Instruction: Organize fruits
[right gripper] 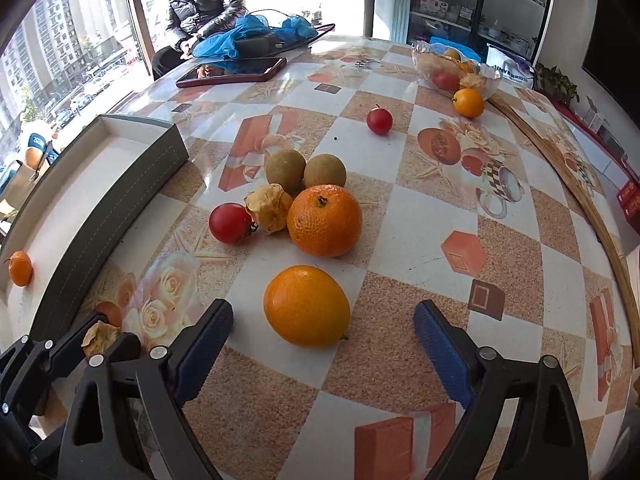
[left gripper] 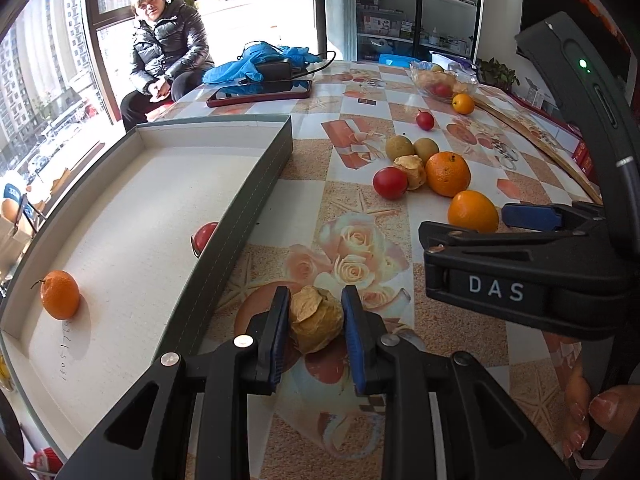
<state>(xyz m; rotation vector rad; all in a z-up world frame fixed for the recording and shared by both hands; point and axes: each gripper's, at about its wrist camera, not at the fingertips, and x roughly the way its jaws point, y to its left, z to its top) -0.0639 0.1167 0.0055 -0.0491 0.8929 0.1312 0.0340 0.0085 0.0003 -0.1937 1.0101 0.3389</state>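
1. Left gripper (left gripper: 316, 320), lower centre of left wrist view: jaws closed on a papery husked fruit (left gripper: 314, 322), blue pads pressing its two sides; fruit just right of the tray wall, over the desk (left gripper: 360, 208).
2. Right gripper (right gripper: 324, 334), lower centre of right wrist view: jaws apart, straddling a smooth orange fruit (right gripper: 307, 306) resting on the desk; pads clear of its skin on both sides. No earlier picture for comparison.
3. Grey-walled tray (left gripper: 256, 196), left half of left wrist view: small mandarin (left gripper: 60, 294) at lower left of the white floor; red fruit (left gripper: 205, 236) against the inner right wall, partly hidden.
4. Cluster at centre of right wrist view: large mandarin (right gripper: 324, 220), second husked fruit (right gripper: 270, 208) touching its left side, red tomato-like fruit (right gripper: 231, 223) just left of that, two brown-green round fruits (right gripper: 304, 172) behind.
5. Upper right of right wrist view: lone red fruit (right gripper: 379, 120), well apart from the cluster; glass bowl (right gripper: 490, 76) holding more fruit, an orange fruit (right gripper: 468, 102) just beside its front.
6. Upper left: seated person in dark puffy jacket (left gripper: 168, 48) beyond the desk edge; blue cloth (left gripper: 256, 62) and a tablet (left gripper: 260, 94) at the far desk side.
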